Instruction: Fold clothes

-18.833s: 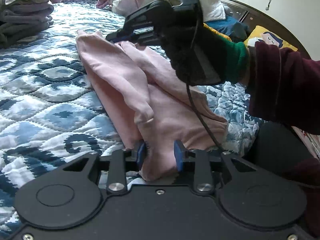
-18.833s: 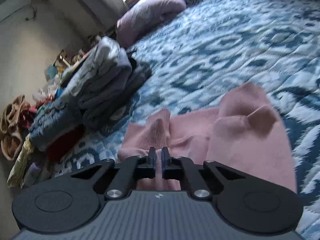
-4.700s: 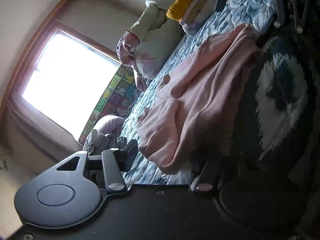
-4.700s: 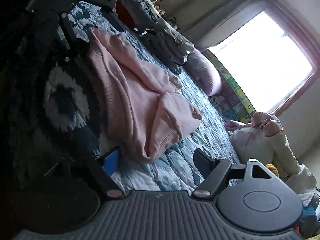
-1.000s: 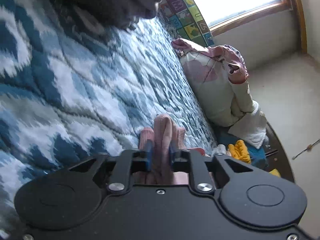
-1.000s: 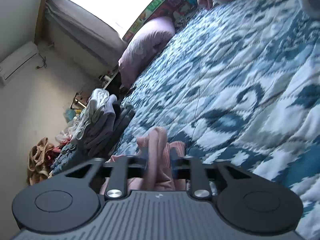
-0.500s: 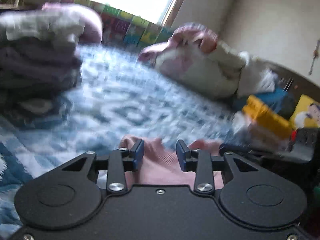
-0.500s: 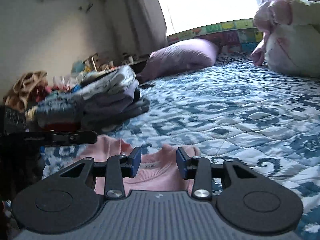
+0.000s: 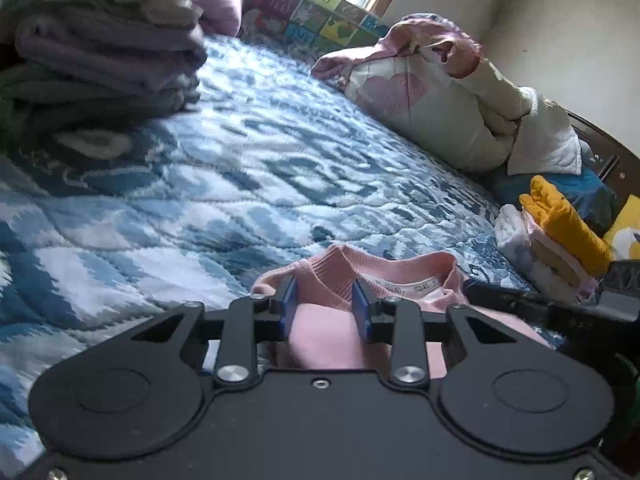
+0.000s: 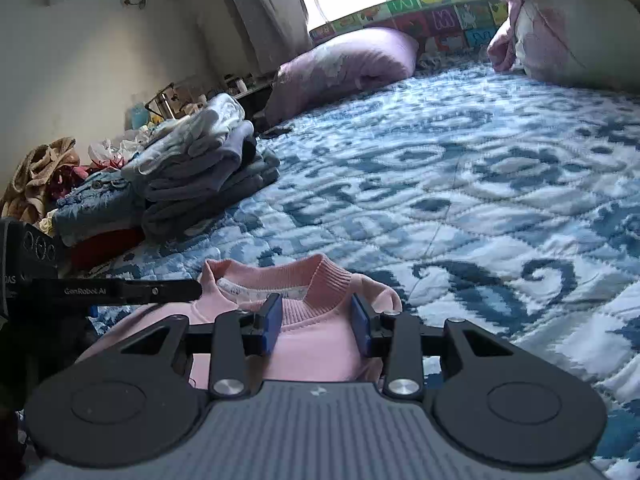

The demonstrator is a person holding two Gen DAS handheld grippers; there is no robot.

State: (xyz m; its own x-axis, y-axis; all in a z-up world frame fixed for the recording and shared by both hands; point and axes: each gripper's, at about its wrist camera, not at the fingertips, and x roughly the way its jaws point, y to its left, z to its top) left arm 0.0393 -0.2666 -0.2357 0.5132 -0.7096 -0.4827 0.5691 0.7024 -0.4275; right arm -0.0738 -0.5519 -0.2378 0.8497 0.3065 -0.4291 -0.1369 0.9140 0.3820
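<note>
A pink sweater (image 9: 332,336) lies flat on the blue patterned quilt (image 9: 248,168), its ribbed collar and neck label facing the far side. My left gripper (image 9: 324,306) is open above the left shoulder of the sweater, pads apart with pink cloth showing between them. My right gripper (image 10: 314,320) is open above the right shoulder of the same pink sweater (image 10: 308,344), just below the collar. The left gripper's body (image 10: 104,290) shows at the left of the right wrist view. Most of the sweater is hidden under the gripper bodies.
A stack of folded grey and purple clothes (image 9: 100,48) stands at the left, also in the right wrist view (image 10: 200,176). A purple pillow (image 10: 344,68), a bundled quilt (image 9: 440,96) and a small pile with a yellow garment (image 9: 560,224) edge the quilt.
A second ago both grippers were shut on bunched pink cloth. They opened half a second ago and have opened slightly wider; the sweater lies flat.
</note>
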